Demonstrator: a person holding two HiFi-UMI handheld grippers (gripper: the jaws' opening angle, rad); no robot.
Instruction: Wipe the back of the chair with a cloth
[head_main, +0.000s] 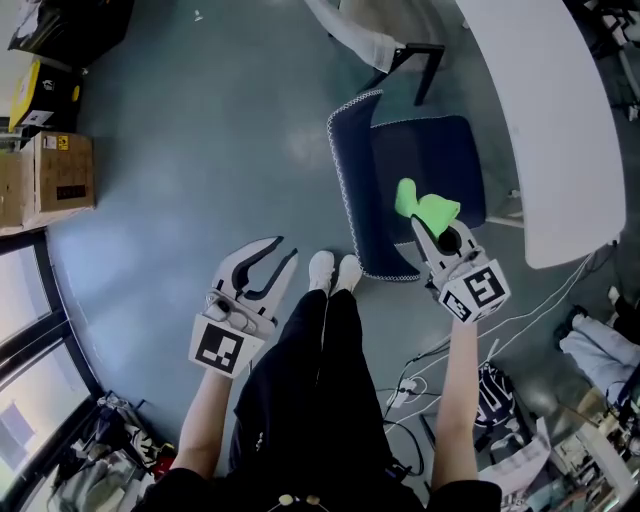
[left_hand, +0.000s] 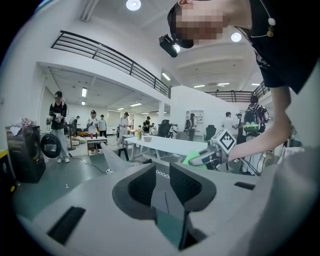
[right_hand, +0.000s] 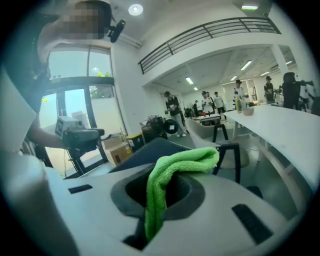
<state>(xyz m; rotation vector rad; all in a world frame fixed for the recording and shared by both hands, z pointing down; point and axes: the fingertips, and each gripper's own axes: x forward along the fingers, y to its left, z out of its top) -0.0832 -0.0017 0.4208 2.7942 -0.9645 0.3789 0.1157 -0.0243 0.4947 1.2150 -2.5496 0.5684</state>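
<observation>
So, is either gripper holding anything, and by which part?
The right gripper clamps the green cloth by a bunched stretch, the rest flopping forward. The left gripper is open and empty.

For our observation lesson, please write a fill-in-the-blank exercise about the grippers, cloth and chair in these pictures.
1. The right gripper is shut on a ___ cloth.
2. The left gripper holds ___.
3. The chair has dark ___ upholstery.
4. The white table stands at the person's ___ side.
Missing words: green; nothing; blue; right.
</observation>
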